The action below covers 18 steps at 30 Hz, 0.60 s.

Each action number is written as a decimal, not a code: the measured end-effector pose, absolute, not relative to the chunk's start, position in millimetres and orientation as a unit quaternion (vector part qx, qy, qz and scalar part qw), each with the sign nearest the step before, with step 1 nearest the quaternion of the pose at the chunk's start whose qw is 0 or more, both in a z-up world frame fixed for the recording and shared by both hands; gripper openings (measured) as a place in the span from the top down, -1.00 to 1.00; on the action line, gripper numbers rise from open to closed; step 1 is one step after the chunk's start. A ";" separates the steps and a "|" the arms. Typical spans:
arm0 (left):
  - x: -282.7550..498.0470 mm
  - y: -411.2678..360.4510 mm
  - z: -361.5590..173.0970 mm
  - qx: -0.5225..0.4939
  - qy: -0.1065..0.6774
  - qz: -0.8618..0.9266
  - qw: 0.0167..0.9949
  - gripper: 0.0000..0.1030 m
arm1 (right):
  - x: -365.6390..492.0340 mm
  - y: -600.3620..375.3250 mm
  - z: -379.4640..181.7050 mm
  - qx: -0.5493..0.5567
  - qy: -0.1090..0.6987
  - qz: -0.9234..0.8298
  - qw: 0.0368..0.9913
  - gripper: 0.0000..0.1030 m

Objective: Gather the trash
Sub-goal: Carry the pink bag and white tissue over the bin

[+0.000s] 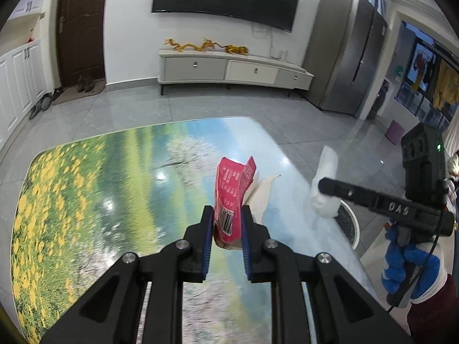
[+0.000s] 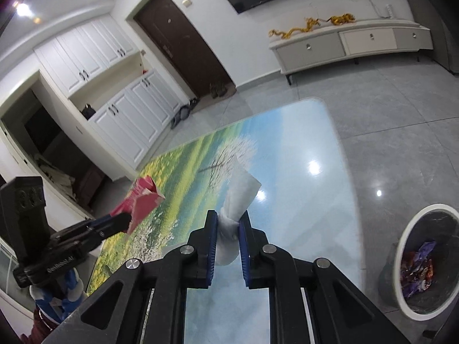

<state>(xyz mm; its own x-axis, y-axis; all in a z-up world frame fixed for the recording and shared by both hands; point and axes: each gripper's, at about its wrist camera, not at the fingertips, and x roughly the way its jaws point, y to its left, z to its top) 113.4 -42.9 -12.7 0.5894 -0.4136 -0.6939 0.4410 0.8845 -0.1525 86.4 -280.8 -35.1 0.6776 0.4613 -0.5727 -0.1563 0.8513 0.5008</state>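
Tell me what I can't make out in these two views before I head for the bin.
- Red wrapper: its print is too small and blurred to read; the left gripper covers its lower end.
- White tissue: its lower part hides behind the right gripper.
- Trash bin: cut off by the right wrist view's edge; contents show only as crumpled wrappers.

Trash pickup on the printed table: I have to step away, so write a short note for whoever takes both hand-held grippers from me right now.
Left hand-held gripper: shut on a red snack wrapper, lifted above the table.
Right hand-held gripper: shut on a crumpled white tissue, also held above the table.
Trash bin: on the floor beside the table, on the right gripper's side, lined with a black bag, wrappers already inside.
Done: both pieces picked up.
Left: carry each over the bin and release. No other trash shows on the visible part of the table.
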 end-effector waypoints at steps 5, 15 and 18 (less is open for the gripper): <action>110.8 -98.6 -8.3 0.043 0.386 -0.272 0.880 0.67 | 66.1 -330.6 -21.2 0.215 0.336 0.138 0.907 0.73; 111.2 -251.6 -30.7 0.099 0.415 -0.349 0.834 0.67 | 25.9 -448.7 -52.2 0.210 0.346 -0.005 0.914 0.73; 115.2 -301.5 -45.5 0.106 0.435 -0.367 0.816 0.67 | 17.5 -479.9 -72.6 0.205 0.363 -0.053 0.907 0.72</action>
<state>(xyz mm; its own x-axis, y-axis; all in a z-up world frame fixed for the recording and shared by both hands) 115.2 -301.5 -45.5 0.3528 -0.5063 -0.7869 0.6912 0.7079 -0.1456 17.5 -479.9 -72.6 0.7302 0.0526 -0.6812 0.2448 0.9107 0.3327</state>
